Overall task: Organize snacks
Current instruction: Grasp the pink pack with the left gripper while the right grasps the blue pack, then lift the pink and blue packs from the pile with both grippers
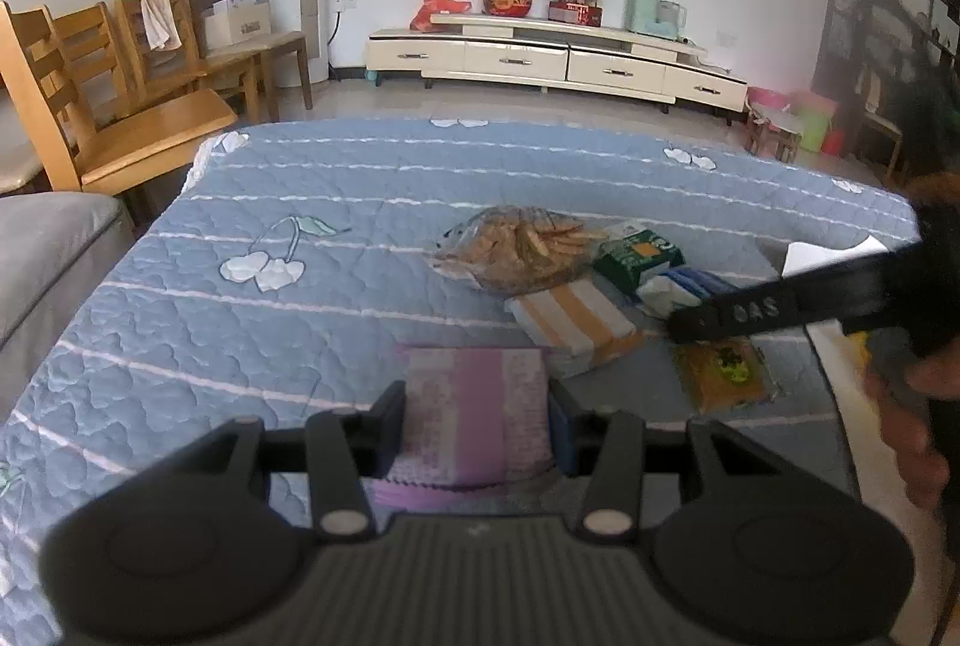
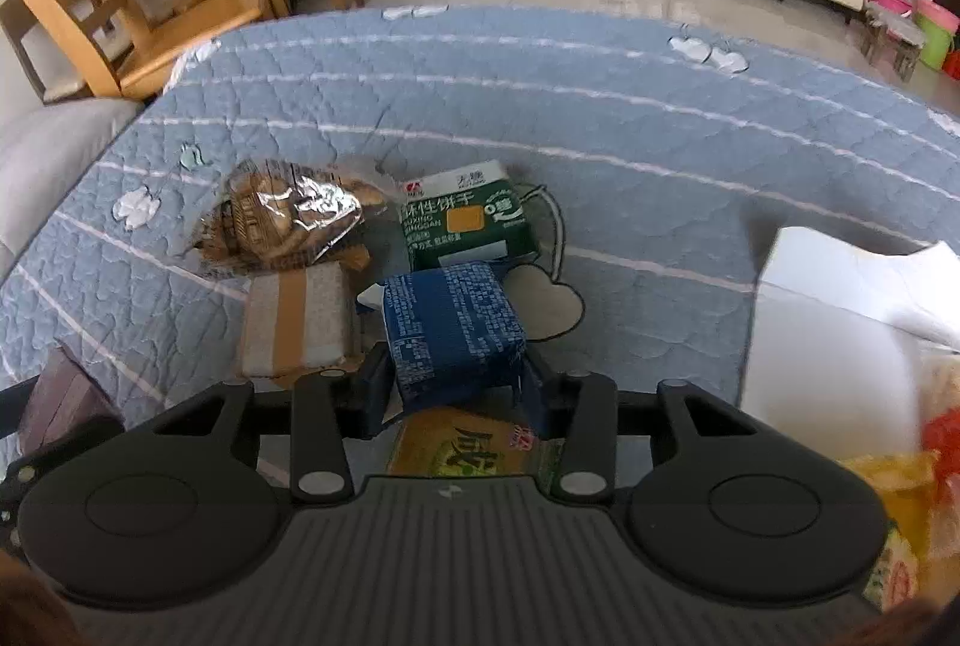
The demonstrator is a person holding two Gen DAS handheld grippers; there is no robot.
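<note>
— Between the right gripper's jaws, is the blue pack sitting?
— Yes, clamped, its length running forward, above the quilt. The left gripper is gripping the purple pack.

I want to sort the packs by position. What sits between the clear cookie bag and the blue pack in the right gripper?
In the right wrist view, the orange-striped pack lies between the clear cookie bag and the blue pack.
</note>
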